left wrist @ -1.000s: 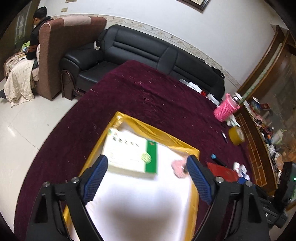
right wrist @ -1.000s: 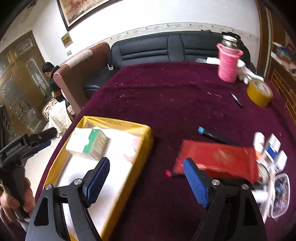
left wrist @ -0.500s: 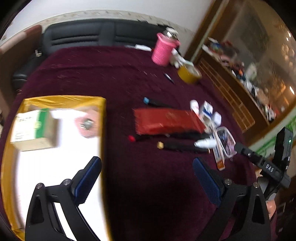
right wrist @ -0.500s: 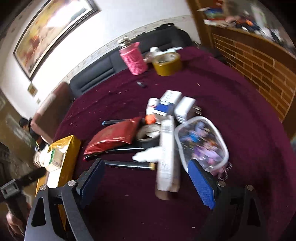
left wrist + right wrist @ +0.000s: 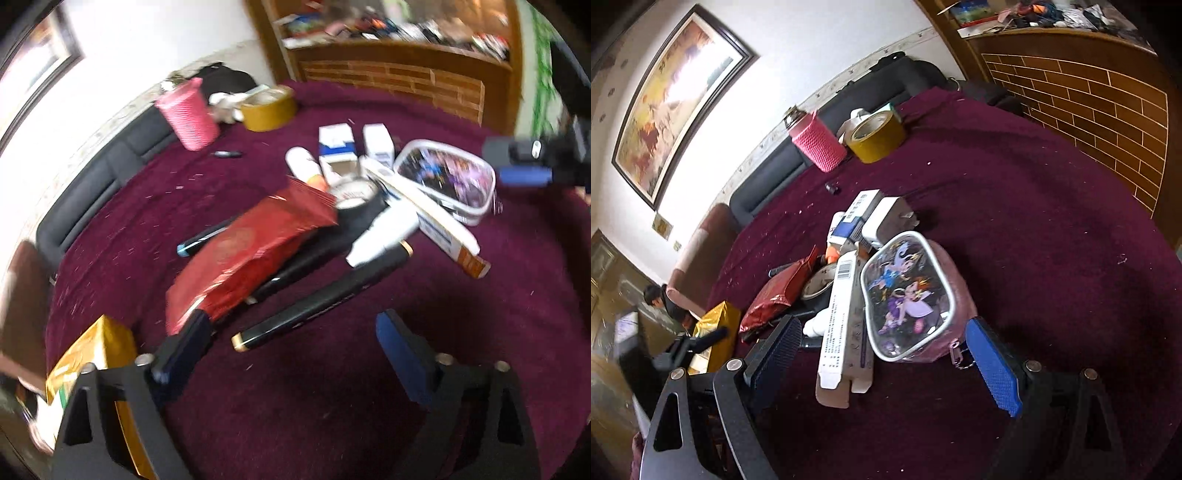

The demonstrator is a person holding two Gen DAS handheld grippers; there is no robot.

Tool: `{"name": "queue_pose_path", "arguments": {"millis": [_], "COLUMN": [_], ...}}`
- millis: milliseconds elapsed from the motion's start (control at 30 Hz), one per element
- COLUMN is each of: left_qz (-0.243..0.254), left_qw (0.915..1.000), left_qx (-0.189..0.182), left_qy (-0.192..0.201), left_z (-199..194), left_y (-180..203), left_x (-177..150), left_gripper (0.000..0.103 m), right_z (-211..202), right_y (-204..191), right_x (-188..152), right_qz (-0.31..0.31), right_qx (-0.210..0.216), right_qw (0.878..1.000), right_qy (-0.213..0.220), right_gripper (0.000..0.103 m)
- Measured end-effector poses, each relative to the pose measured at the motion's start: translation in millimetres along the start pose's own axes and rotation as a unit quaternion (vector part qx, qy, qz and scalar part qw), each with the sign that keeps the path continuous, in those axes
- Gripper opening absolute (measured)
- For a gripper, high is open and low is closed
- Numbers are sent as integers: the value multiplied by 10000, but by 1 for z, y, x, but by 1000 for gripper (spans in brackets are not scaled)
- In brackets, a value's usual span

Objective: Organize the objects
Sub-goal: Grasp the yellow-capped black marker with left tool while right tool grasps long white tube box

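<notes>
Both grippers were spread wide and held nothing, each hovering over the maroon-covered bench [image 5: 1052, 229] and facing the same heap of clutter from opposite sides.

The left gripper [image 5: 291, 345] looked toward a black marker with gold end caps [image 5: 321, 301]. The marker lay just ahead, toward 12 o'clock from the midpoint between the blue pads, with its long axis running from about 7 o'clock up to 1 o'clock. That slant sat across the line joining the pads only partly, so the wrist probably needed a small turn before the pads could close squarely on the barrel. Beyond the marker, at 11 o'clock, the red foil pouch [image 5: 251, 258] lay over at least one more dark pen, and a white tube [image 5: 384, 236] rested against the marker's far end. The gold box [image 5: 92, 354], seemingly where sorted things were going, sat at 9 o'clock beside the left finger.

The right gripper [image 5: 882, 356] faced the long white carton [image 5: 842, 325], which lay nearly straight along its line of sight toward 12 o'clock, near end between the pads. Touching it at 1 o'clock was the cartoon-printed pencil case [image 5: 908, 295], its zipper pull close to the right pad.

By my judgement the left gripper was nearer the marker and the right gripper nearer the carton and case; the gold box lay far off at the right gripper's 9 o'clock.
</notes>
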State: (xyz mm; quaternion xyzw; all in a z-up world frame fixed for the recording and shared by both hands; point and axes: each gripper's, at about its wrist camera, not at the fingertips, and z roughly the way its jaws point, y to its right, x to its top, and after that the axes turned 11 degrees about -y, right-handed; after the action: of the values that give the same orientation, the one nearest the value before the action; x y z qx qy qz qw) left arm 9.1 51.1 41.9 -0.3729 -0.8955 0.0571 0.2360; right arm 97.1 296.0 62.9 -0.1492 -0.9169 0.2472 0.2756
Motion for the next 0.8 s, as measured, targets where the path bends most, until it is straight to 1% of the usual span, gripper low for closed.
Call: {"name": "queue_pose_path", "arguments": {"millis": [33, 67, 100, 133, 200, 300, 333, 400, 433, 500, 600, 667, 700, 733, 800], "left_qz": [123, 229, 297, 357, 346, 356, 364, 322, 258, 131, 23, -136, -227, -331, -554], "left_qw": [9999, 9996, 9993, 9988, 9989, 9981, 9977, 9966, 9954, 9933, 9939, 9958, 9962, 9967, 9966], "left_qx": [-14, -29, -32, -43, -137, -318, -363, -568, -727, -945, -857, -757, -717, -659, -578], "left_qy": [-75, -154, -226, -331, -294, -388, -432, -508, -562, -645, -695, -502, -430, -340, -178], "left_z": [6, 12, 17, 25, 28, 25, 25, 21, 18, 12, 13, 13, 13, 13, 14], "left_y": [3, 6, 8, 11, 13, 18, 20, 20, 18, 15, 22, 25, 27, 28, 30], "left_x": [3, 6, 9, 12, 16, 14, 12, 6, 2, -11, -18, -17, -16, -15, -15], "left_gripper": [71, 67, 57, 50, 44, 25, 20, 16, 14, 14, 14, 14, 16, 21, 23], "right_z": [-1, -1, -1, -1, -1, -2, -2, -2, -1, 1, 4, 8, 8, 9, 7], "right_y": [1, 3, 4, 5, 4, 2, 1, -1, -1, -5, -12, -22, -25, -29, -39], "right_x": [0, 1, 1, 2, 3, 3, 3, 3, 3, 4, 4, 4, 3, 3, -1], "right_qz": [0, 5, 12, 20, 26, -22, -35, -65, -82, -137, -260, -392, -432, -486, -626], "right_qx": [27, 33, 49, 71, 111, 116, 114, 140, 152, 185, 204, 214, 216, 225, 182], "right_qw": [10000, 10000, 10000, 10000, 9999, 9999, 9999, 9999, 9998, 9997, 9993, 9986, 9984, 9980, 9973], "right_qy": [14, 25, 27, 21, 9, 4, 0, -31, -50, -113, -189, -275, -301, -328, -350], "right_gripper": [94, 94, 94, 94, 94, 94, 94, 94, 94, 94, 95, 95, 95, 95, 95]}}
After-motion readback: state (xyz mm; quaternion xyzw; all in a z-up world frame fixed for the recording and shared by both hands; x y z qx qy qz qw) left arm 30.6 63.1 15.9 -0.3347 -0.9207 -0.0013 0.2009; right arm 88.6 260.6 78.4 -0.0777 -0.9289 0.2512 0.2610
